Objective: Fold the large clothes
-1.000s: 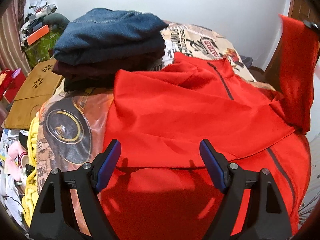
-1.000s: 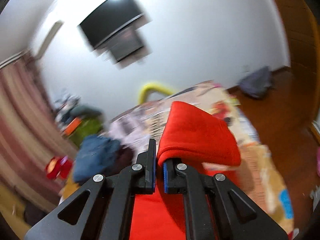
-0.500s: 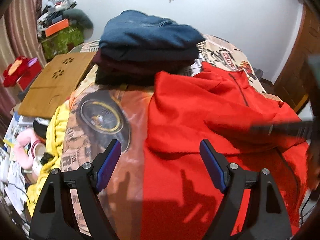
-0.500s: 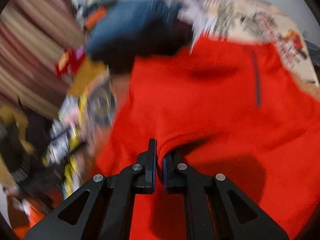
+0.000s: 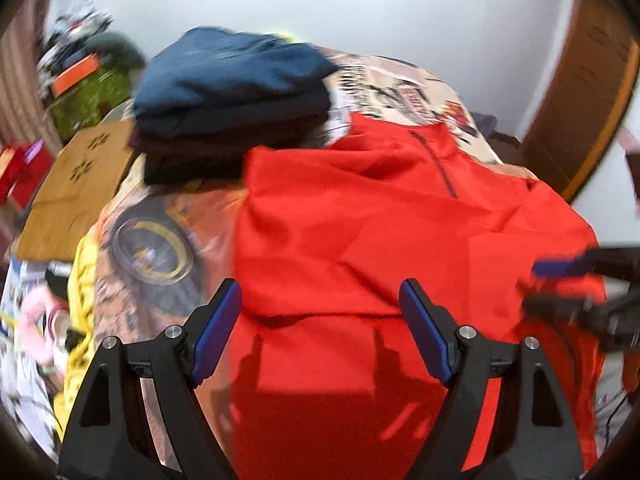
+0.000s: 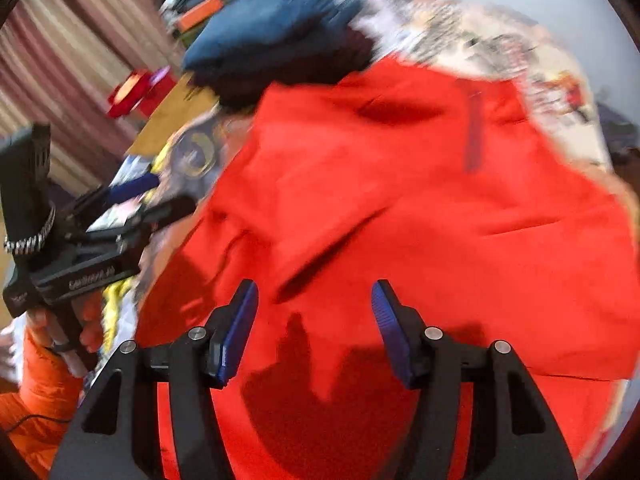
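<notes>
Bed: a printed cover (image 5: pixel 160 240) was spread under a red jacket (image 5: pixel 360 240).
Stack: folded clothes (image 5: pixel 232 92) were piled behind.
Wall: white (image 5: pixel 400 12).
Left gripper (image 5: pixel 320 320): held wide, empty.
Right gripper (image 6: pixel 314 320): jaws had just been opening, nothing gripped.

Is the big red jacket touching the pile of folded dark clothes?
Touching. In the left wrist view the red jacket's upper left edge overlaps the bottom of the folded dark clothes pile, with no printed bedspread showing between them.

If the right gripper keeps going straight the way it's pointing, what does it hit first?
Most likely the red garment spread on the bed: the right gripper, jaws just opened and empty, points down at its folded-over layer. Depth is hard to judge.
</notes>
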Demonstrator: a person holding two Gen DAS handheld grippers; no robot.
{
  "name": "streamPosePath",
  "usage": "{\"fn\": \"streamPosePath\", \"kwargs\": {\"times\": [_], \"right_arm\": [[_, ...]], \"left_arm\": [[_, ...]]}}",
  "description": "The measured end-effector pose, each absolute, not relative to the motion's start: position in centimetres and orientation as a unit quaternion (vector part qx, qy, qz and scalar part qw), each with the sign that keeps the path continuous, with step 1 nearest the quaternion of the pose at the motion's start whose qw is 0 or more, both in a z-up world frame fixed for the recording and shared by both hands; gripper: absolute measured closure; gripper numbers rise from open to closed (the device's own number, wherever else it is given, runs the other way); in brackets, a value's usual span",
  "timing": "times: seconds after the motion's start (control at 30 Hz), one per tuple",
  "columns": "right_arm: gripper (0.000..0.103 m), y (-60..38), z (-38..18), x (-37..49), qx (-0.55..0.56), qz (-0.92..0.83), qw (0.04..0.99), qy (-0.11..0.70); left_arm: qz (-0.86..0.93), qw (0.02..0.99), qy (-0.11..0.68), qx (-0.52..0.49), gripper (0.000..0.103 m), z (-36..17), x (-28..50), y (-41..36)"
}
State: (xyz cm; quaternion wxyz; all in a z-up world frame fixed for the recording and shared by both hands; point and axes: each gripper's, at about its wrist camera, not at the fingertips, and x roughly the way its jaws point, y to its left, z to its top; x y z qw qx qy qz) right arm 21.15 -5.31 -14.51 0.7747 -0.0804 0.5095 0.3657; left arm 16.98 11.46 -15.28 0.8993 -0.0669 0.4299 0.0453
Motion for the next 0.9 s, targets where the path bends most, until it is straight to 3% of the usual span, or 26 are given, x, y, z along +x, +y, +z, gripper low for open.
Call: {"fn": "streamPosePath", "kwargs": {"times": [0.33, 0.53, 0.6, 0.67, 0.9], "right_arm": [[0.046, -16.9, -11.6, 25.9, -0.003, 0.209, 0.862, 0.462], [0.044, -21.8, -12.4, 27.5, 0.032, 0.143, 0.871, 0.469], [0.044, -22.8, -13.3, 27.8, 0.044, 0.134, 0.865, 0.481], [0.044, -23.3, -14.4, 28.0, 0.051, 0.127, 0.859, 0.493], [0.043, -23.6, -17.7, 27.4, 0.075, 0.126, 0.836, 0.529]], "left_arm": [[-0.029, 0.889, 0.457, 0.020, 0.026, -17.6, 22.2, 3.5], [-0.048, 0.855, 0.516, 0.011, 0.066, -21.3, 25.0, 2.7], [-0.046, 0.854, 0.519, 0.000, 0.093, -21.3, 25.4, 3.1], [-0.051, 0.860, 0.506, -0.029, 0.100, -20.2, 25.5, 4.2], [-0.027, 0.918, 0.383, -0.096, 0.101, -10.8, 23.7, 9.2]]}}
